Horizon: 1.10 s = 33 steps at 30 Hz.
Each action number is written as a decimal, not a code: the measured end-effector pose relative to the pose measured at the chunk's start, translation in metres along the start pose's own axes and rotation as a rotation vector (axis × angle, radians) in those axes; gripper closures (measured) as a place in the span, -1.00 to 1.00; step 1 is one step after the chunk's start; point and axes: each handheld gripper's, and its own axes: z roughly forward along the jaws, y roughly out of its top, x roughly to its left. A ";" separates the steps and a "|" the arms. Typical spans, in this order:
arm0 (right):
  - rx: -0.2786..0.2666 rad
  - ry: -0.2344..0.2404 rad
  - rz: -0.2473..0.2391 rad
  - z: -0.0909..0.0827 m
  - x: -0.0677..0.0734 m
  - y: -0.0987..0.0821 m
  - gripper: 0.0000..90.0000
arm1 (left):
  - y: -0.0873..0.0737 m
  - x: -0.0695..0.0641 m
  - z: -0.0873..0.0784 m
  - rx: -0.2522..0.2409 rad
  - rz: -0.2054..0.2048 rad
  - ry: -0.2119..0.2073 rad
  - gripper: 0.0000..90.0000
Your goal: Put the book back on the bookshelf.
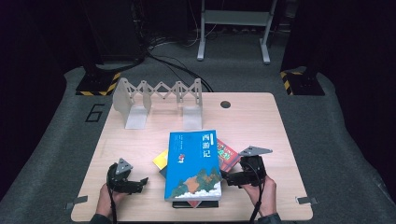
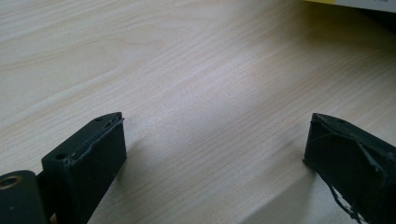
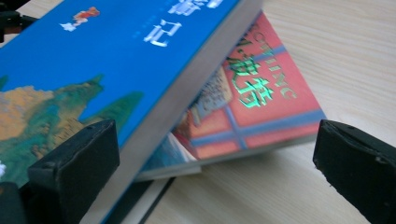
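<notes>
A blue book [image 1: 194,163] with Chinese characters on its cover tops a loose stack near the table's front middle. Under it lie a red book [image 1: 228,154], a yellow book [image 1: 161,159] and a dark one [image 1: 187,204]. My right gripper [image 1: 227,179] is open at the stack's right side. In the right gripper view, my right gripper [image 3: 217,154] has one jaw against the blue book's [image 3: 93,60] cover edge and the other out over the table, with the red book [image 3: 252,107] beyond. My left gripper [image 1: 140,183] stands open left of the stack, empty [image 2: 215,144] over bare wood.
A grey folding book rack [image 1: 159,100] stands at the back left of the wooden table [image 1: 261,126]. A round cable hole [image 1: 225,104] sits near the back edge. A corner of the yellow book [image 2: 327,1] peeks in at the top of the left gripper view.
</notes>
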 end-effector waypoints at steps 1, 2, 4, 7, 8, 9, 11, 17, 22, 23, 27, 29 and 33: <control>0.003 0.012 -0.014 0.003 0.003 0.005 -1.00 | 0.000 0.000 0.000 0.000 0.000 0.000 -0.88; 0.003 0.012 -0.014 0.003 0.003 0.005 -1.00 | 0.000 0.000 0.000 0.000 0.000 0.000 -0.88; 0.002 0.020 -0.011 0.005 0.008 0.009 -1.00 | 0.000 0.000 0.000 0.000 0.000 0.000 -0.88; 0.007 0.043 -0.035 0.011 0.014 0.017 -1.00 | 0.000 0.000 0.000 0.000 0.000 0.000 -0.88; 0.011 0.044 -0.041 0.012 0.015 0.018 -1.00 | 0.000 0.000 0.000 0.000 0.000 0.000 -0.88; 0.011 0.044 -0.041 0.012 0.015 0.018 -1.00 | 0.000 0.000 0.000 0.000 0.000 0.000 -0.88; 0.025 0.058 -0.039 0.015 0.018 0.021 -1.00 | 0.000 0.000 0.000 0.000 0.000 0.000 -0.88; 0.065 0.070 -0.059 0.027 0.025 0.024 -1.00 | 0.000 0.000 0.000 -0.001 0.000 0.000 -0.88; 0.099 0.064 -0.065 0.037 0.030 0.025 -1.00 | 0.000 0.000 0.000 0.000 0.000 0.000 -0.88; 0.109 0.061 -0.063 0.038 0.031 0.025 -1.00 | 0.000 0.000 0.000 -0.001 0.000 0.000 -0.88; 0.110 0.067 -0.046 0.044 0.032 0.026 -1.00 | 0.000 0.000 0.000 0.000 0.000 0.001 -0.88; 0.116 0.071 -0.021 0.045 0.033 0.027 -1.00 | 0.000 0.000 0.000 0.003 0.003 0.001 -0.88; 0.109 0.092 -0.030 0.048 0.029 0.027 -1.00 | 0.000 0.000 0.000 0.002 0.003 0.001 -0.87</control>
